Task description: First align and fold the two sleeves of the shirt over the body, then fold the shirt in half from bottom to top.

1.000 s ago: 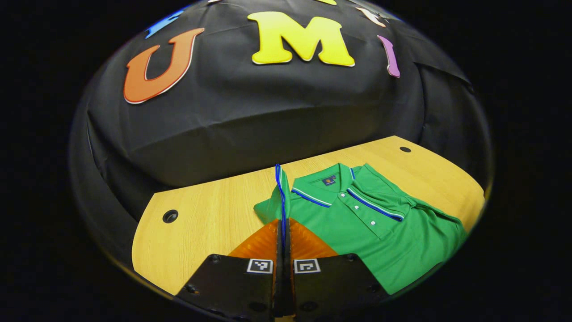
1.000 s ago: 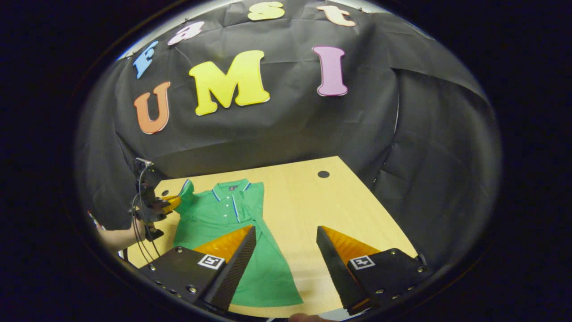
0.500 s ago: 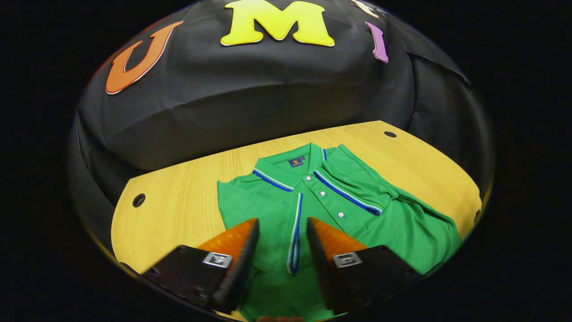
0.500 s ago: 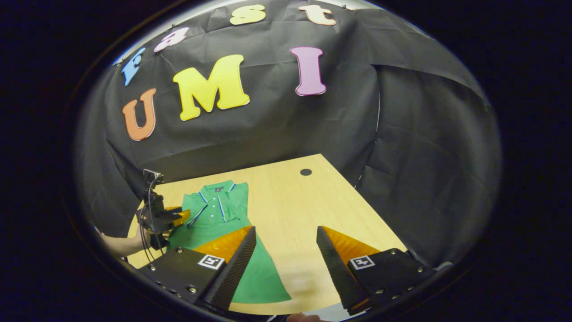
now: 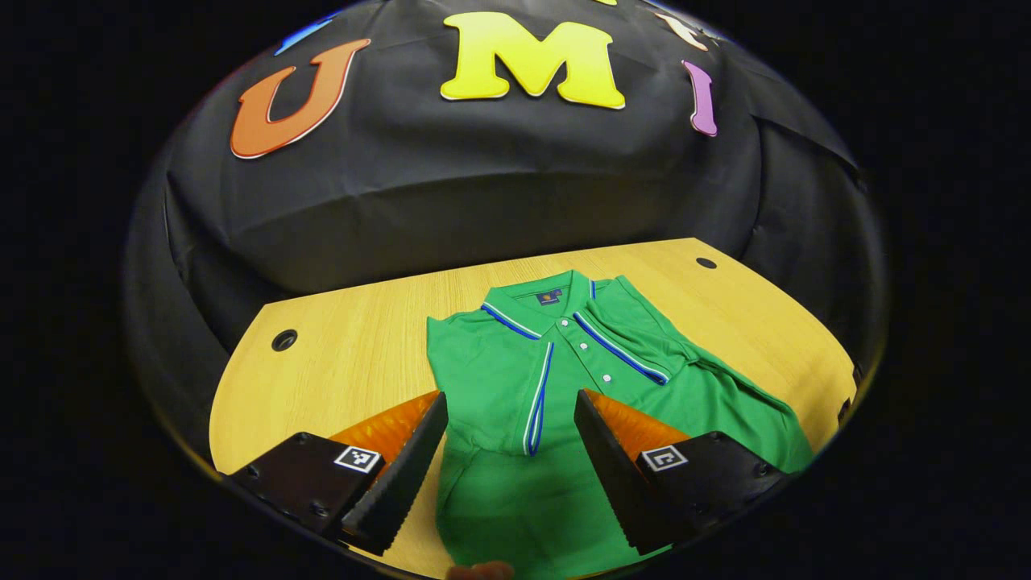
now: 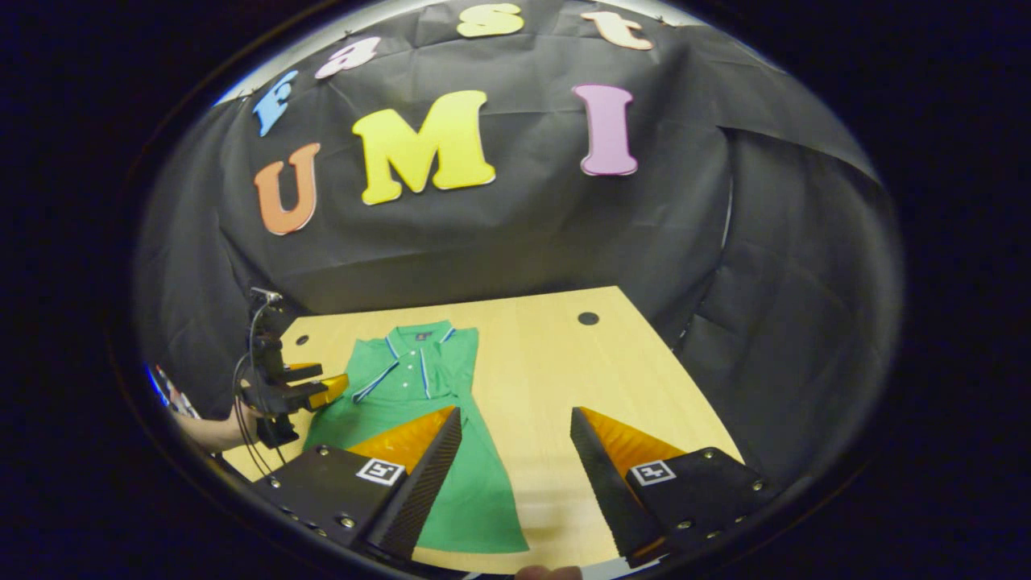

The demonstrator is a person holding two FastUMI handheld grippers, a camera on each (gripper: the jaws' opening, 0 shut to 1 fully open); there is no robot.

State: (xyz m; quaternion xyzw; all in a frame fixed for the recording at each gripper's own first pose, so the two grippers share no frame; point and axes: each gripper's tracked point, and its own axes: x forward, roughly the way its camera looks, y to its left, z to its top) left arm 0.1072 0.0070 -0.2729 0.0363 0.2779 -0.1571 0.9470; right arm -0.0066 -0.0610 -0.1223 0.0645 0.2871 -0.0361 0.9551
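Green shirt flat on wooden desk, middle of left gripper view. Left gripper low in frame, jaws wide open, holding nothing, shirt between them. Both sleeves folded over body. Right gripper jaws open too, empty, above bare desk, shirt at lower left.
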